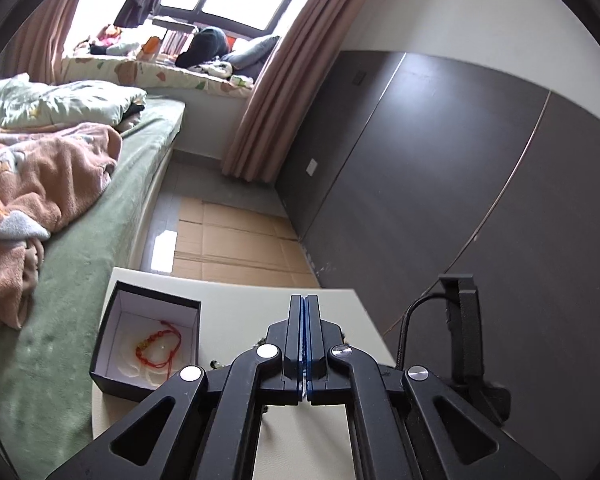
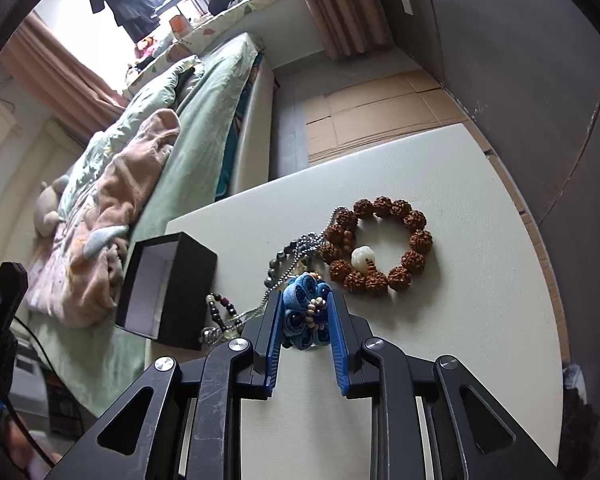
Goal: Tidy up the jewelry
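A black jewelry box (image 1: pixel 140 346) with a white lining stands open on the white table (image 1: pixel 236 300) and holds a red cord bracelet (image 1: pixel 158 346). My left gripper (image 1: pixel 305 312) is shut and empty, to the right of the box. In the right wrist view the box (image 2: pixel 168 292) is at the left. My right gripper (image 2: pixel 304 308) is shut on a blue fabric flower piece (image 2: pixel 304 312) with small beads. Behind it lie a brown seed-bead bracelet (image 2: pixel 380 240) with a white bead, a silver chain (image 2: pixel 300 252) and dark bead strands (image 2: pixel 220 312).
A bed (image 1: pixel 80 208) with a green sheet and pink blanket runs along the left of the table. Flattened cardboard (image 1: pixel 236 240) covers the floor beyond the table. A dark wall panel (image 1: pixel 440 180) stands at the right. The table's right part (image 2: pixel 480 280) is bare.
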Demonstrator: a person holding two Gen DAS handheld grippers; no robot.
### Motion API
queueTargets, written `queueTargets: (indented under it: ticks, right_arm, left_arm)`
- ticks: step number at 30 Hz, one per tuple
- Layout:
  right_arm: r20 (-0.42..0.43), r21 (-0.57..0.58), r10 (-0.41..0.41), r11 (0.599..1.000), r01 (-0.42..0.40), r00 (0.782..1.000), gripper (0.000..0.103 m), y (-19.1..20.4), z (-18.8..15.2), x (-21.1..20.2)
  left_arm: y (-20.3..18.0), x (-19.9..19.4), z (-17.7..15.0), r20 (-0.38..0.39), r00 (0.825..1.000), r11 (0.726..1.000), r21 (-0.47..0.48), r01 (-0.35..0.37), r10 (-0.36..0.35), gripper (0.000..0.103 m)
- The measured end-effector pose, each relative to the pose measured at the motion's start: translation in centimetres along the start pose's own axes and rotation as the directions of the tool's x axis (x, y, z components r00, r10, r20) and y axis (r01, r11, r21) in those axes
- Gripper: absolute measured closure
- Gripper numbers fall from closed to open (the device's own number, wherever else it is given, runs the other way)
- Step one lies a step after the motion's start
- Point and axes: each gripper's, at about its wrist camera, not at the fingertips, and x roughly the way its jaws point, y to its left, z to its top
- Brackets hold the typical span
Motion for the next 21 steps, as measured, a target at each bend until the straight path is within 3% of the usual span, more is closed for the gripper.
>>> queueTargets:
  ticks: [5,10,12,13,14,15,16,17,21]
  right_arm:
    - [-0.031,0.018,0.002,1.000,-0.001,1.000,0.080,-0.5,0.0,0.5]
    - [-0.031,0.054,-0.003,0.999,0.005,0.999,0.080,-2.0,-0.1,0.0]
    - [-0.032,0.066,-0.006,0.998,0.008,0.999,0.080,-2.6,-0.1,-0.2]
    - [-0.035,0.070,-0.005,0.998,0.007,0.999,0.080,-2.8,-0.1,-0.2]
    - [-0.039,0.072,-0.002,0.997,0.004,0.999,0.079,-2.9,-0.1,-0.2]
    - [-0.045,0.073,0.002,0.997,0.002,0.999,0.079,-3.0,-0.1,-0.2]
    - [-0.048,0.074,0.001,0.997,0.003,0.999,0.079,-3.1,-0.1,-0.1]
    - [-0.049,0.076,-0.003,0.997,0.006,0.999,0.079,-3.2,-0.1,-0.1]
    - [-0.062,0.079,-0.024,0.996,0.029,0.998,0.077,-3.4,-0.1,0.0]
  left_arm:
    - [0.8,3.8,-1.7,-0.162,0.984,0.997,-0.019,-0.080,0.076,0.103]
    - [1.7,7.1,-3.8,-0.326,0.938,0.991,-0.032,-0.132,0.115,0.102]
    - [1.9,7.8,-4.4,-0.363,0.925,0.990,-0.039,-0.135,0.112,0.097]
    - [1.8,7.8,-4.6,-0.370,0.921,0.989,-0.035,-0.142,0.119,0.086]
    - [1.8,7.8,-4.7,-0.373,0.919,0.988,-0.033,-0.148,0.126,0.065]
    - [1.8,7.8,-4.9,-0.371,0.920,0.988,-0.035,-0.149,0.126,0.052]
    - [1.8,7.6,-4.9,-0.367,0.922,0.988,-0.041,-0.147,0.122,0.033]
    - [1.8,7.5,-5.0,-0.360,0.925,0.988,-0.047,-0.147,0.121,0.028]
    - [1.8,7.4,-5.4,-0.362,0.921,0.985,-0.036,-0.167,0.143,0.028]
